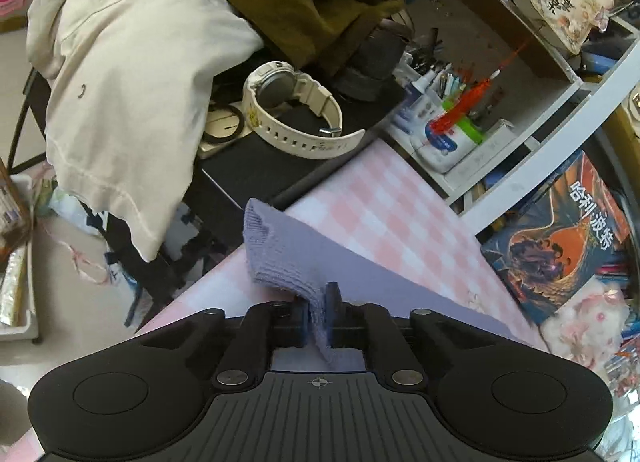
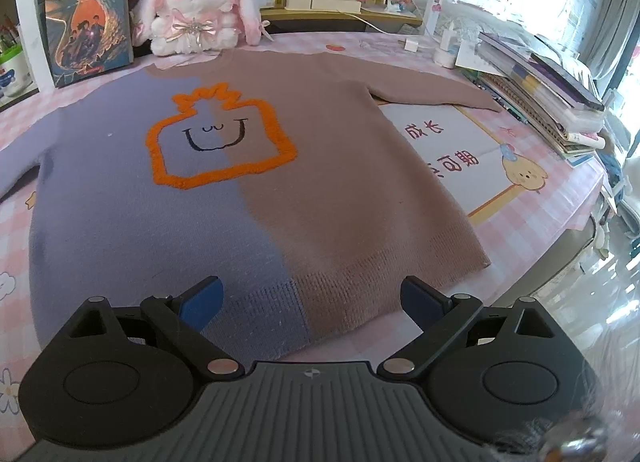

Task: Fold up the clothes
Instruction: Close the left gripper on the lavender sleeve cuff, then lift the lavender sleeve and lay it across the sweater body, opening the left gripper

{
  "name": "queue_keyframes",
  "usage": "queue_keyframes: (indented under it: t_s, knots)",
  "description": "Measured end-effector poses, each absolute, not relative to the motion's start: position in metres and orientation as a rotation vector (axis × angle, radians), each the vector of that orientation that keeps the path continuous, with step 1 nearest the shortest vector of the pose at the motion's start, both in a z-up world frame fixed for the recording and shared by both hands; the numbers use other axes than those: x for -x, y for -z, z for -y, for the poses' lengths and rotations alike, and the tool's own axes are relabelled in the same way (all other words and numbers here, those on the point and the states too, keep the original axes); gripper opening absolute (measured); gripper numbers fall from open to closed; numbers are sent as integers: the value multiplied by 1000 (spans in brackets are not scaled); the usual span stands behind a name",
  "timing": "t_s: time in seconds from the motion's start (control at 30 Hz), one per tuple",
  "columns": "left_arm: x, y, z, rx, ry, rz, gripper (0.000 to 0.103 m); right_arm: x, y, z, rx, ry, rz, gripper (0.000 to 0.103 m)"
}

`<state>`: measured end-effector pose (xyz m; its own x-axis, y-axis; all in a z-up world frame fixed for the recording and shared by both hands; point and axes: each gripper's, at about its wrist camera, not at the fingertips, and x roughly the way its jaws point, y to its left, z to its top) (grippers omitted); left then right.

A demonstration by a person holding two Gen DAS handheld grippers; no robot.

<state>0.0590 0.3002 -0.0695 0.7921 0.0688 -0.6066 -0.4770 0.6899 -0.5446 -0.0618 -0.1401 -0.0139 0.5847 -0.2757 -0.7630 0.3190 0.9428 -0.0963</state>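
The sweater (image 2: 256,189), half lavender and half brown with an orange outlined face on its chest, is lying spread flat on the pink checked bench (image 2: 532,221), its hem toward the near edge. The left tongs (image 1: 318,316) are pinching the lavender sleeve (image 1: 288,258) tight near its cuff, by the bench's left edge. The right tongs (image 2: 312,302) are hovering wide apart over the hem, gripping nothing

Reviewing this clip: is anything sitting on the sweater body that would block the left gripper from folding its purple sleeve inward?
Nothing visible does. The left gripper is shut on the purple sleeve, and the sweater lies flat with its front bare. The plush bunny and book stand beyond the collar; the right gripper hovers open at the hem.
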Motion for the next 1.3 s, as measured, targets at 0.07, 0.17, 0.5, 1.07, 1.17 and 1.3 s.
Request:
queue_keyframes:
  t_s: [0.07, 0.17, 0.5, 1.07, 1.17, 1.3]
  knots:
    - [-59, 68, -299, 747, -326, -583, 3, 59, 14, 142, -49, 334, -877, 96]
    - [-58, 61, -293, 727, -317, -554, 3, 56, 15, 146, -49, 314, -868, 96]
    - [-57, 18, -245, 644, -294, -437, 3, 26, 16, 165, 12, 126, -822, 96]
    - [-118, -59, -24, 400, -141, -373, 3, -32, 11, 293, -1, -140, -799, 96]
    - [-132, -57, 16, 380, -98, -394, 3, -37, 10, 315, -11, -155, -800, 96]
    - [-145, -51, 66, 359, -35, -420, 3, -38, 9, 342, -23, -171, -799, 96]
